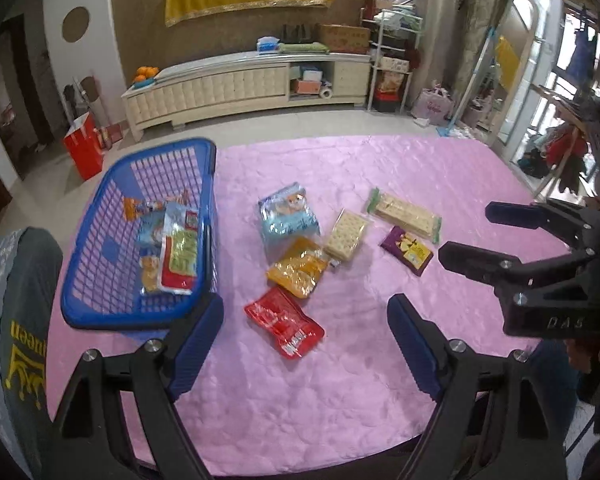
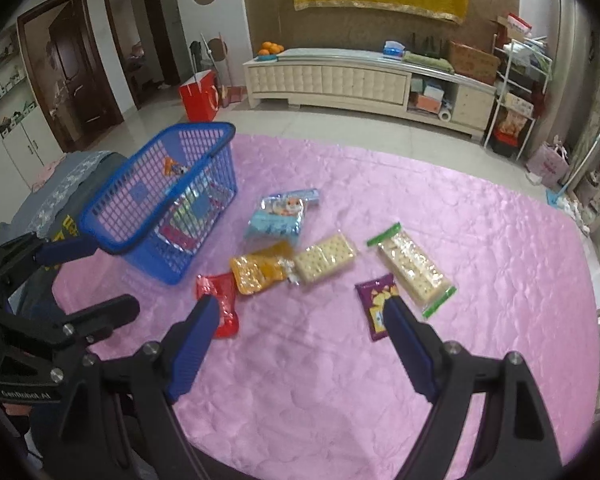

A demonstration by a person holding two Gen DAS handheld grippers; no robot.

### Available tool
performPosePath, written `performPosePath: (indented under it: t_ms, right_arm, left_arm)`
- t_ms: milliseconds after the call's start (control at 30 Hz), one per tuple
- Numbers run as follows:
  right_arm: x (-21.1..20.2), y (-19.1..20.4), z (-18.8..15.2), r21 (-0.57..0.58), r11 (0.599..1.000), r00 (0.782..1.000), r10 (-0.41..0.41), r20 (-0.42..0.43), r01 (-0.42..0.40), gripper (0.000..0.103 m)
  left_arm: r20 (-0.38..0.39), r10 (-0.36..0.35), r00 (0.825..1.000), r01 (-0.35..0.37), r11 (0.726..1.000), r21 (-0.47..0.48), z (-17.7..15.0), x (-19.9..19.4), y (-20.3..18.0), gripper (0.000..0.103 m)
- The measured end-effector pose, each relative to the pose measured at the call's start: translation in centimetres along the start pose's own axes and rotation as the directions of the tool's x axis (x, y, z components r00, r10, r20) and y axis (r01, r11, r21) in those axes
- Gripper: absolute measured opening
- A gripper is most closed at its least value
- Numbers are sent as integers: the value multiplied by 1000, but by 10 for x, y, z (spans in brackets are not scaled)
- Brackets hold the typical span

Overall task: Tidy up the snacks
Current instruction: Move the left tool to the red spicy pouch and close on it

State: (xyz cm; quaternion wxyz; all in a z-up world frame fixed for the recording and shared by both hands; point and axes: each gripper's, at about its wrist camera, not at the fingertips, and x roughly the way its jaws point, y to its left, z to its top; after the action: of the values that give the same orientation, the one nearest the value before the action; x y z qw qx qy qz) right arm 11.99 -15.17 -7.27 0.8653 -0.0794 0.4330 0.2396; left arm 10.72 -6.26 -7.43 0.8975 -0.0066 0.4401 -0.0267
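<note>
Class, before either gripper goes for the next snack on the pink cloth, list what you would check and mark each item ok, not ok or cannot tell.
1. Left gripper empty, jaws apart: ok.
2. Right gripper empty, jaws apart: ok.
3. Blue plastic mesh basket upright, with room left: ok.
4. Red foil packet lying free, nothing on it: ok.
5. Purple snack pouch clear of the long cracker pack: cannot tell.
6. All snacks in basket: not ok.
</note>
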Motion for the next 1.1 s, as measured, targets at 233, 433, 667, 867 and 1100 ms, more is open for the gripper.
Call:
performPosePath:
  t_ms: [233, 433, 667, 867, 1100]
  right_arm:
    - [20, -6, -22, -14, 1000, 1000, 4, -27, -5, 87]
    - [42, -7, -34, -43, 999, 999, -4, -33, 2, 87]
    - [76, -14, -38, -29, 1000, 998, 0, -69, -2, 87]
    - [98, -19, -38, -11, 1000, 995, -11, -101, 10, 87]
    - [120, -25, -38, -6, 1000, 991, -29, -132, 28, 87]
  left_arm:
    - [-30, 7, 1000, -10, 993, -120, -26, 26, -2, 82]
    - [-99, 20, 995, -40, 978, -206, -46, 60, 1, 82]
    - [-144, 94, 985, -127, 963, -237, -50, 92, 4, 82]
    - [-181, 109, 977, -156, 951, -267, -49, 121, 14, 82]
    - [-207, 138, 969, -189, 948, -254, -50, 154, 18, 82]
